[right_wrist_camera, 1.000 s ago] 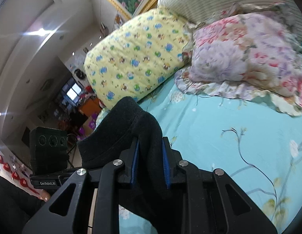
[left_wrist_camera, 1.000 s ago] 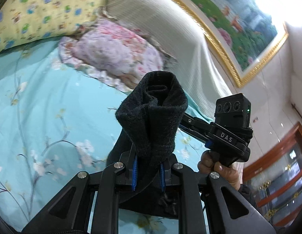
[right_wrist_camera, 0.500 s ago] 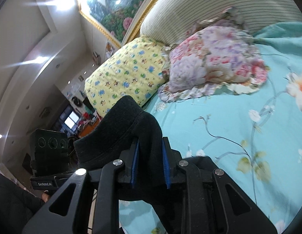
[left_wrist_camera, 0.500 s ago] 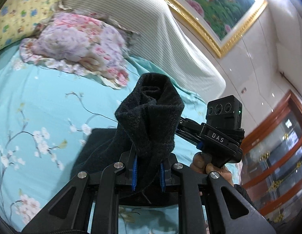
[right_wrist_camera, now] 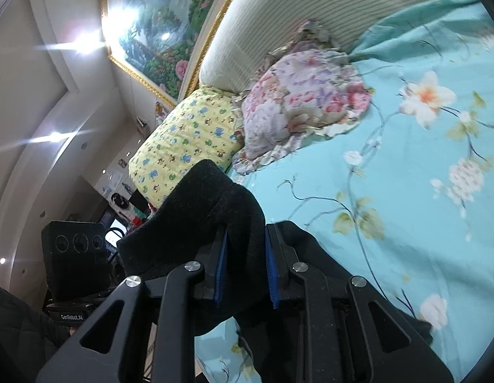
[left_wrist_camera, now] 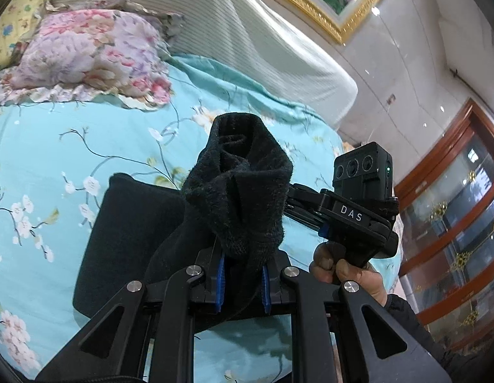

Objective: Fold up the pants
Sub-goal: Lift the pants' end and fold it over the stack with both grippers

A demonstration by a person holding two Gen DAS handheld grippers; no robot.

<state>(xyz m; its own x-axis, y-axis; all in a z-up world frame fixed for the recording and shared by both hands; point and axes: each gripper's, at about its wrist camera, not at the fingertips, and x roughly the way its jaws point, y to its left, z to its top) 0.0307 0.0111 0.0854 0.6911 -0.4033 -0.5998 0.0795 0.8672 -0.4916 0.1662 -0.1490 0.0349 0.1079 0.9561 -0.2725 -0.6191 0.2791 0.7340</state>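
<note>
Left gripper: blue pads clamped on a bunched fold of the black pants; the fabric rises above the jaws in a thick rolled hump. Rest of the garment drops below and to the left, lying flat as a dark slab on the turquoise floral bedsheet.

Right gripper: jaws likewise pinched on a fold of the same pants, cloth humped over the left finger and trailing down under the tool onto the sheet.

From the left wrist view, the person's right hand grips the other tool's handle just beside the lifted fabric.

Background: pink floral pillow, yellow patterned pillow, striped headboard, gold-framed painting.
</note>
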